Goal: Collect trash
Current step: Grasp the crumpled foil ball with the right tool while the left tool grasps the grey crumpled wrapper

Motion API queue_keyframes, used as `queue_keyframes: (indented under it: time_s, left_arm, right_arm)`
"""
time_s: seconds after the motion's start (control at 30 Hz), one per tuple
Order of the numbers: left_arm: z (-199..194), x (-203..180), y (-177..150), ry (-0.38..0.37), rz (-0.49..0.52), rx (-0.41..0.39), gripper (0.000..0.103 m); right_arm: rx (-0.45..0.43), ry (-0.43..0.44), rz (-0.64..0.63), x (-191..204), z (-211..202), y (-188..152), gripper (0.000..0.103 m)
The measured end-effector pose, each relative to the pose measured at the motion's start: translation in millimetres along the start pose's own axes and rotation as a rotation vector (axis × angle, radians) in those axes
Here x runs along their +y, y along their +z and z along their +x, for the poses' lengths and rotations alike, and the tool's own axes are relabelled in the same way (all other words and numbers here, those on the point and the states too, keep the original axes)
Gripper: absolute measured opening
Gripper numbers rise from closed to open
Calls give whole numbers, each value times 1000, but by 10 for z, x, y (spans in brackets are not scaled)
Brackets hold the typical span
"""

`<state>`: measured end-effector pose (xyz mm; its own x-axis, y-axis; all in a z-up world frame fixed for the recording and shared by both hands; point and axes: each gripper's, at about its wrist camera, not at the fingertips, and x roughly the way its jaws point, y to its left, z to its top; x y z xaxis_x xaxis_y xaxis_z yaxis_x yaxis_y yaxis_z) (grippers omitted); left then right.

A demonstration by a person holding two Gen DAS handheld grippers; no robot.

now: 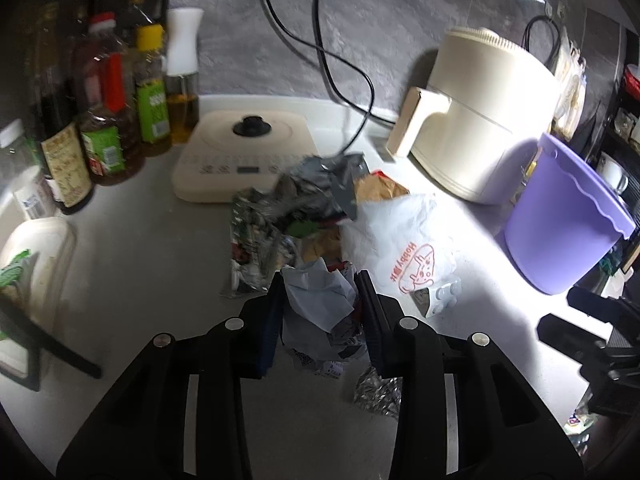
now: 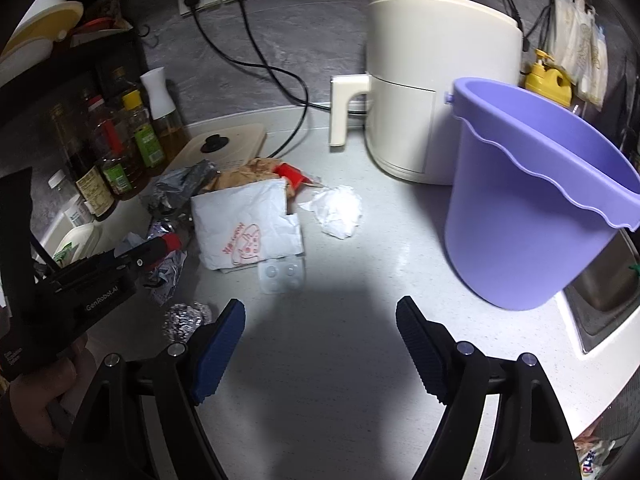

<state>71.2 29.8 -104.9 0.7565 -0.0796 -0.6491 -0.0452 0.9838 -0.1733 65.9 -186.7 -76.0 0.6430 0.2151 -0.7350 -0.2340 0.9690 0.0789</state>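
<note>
The left tongs (image 1: 320, 292) were found closed upon a crumpled wad of pale blue-grey paper (image 1: 318, 300), both pads pressed against its sides. The wad was creased, with printed scraps showing beneath it. Just beyond the tips a heap of trash (image 1: 304, 208) lay on the counter (image 1: 140, 240): grey foil wrappers, brown paper and a white printed bag (image 1: 400, 236). A foil ball (image 1: 376, 392) was noted below the right pad. The right tongs (image 2: 320, 320) were held wide apart, nothing between them. A purple bucket (image 2: 520, 208) stood ahead to their right.
</note>
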Motion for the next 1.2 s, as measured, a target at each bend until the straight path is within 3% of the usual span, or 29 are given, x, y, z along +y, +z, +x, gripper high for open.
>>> queue_keyframes:
  time_s: [0.37,0.83,0.9,0.97,1.2]
  left_arm:
    - [-329,332,-120,58,-50,-39,36]
    - [-411,490,-157,125,-53,-28,36]
    - [-407,487,-149,132,-44,-23,36]
    - [-412,478,-142,136,-33,-19,36]
    - [-468,405,-78,137,-8,-31,36]
  right_arm:
    - [21,112,-83,460,142,-6,72]
    - [59,187,-114,779,425,-74,71]
    - [80,193,-115,820,514,-100,67]
    - [123,225,-110,856,621,-117,41]
    - [93,260,-95,820,534,-65,38]
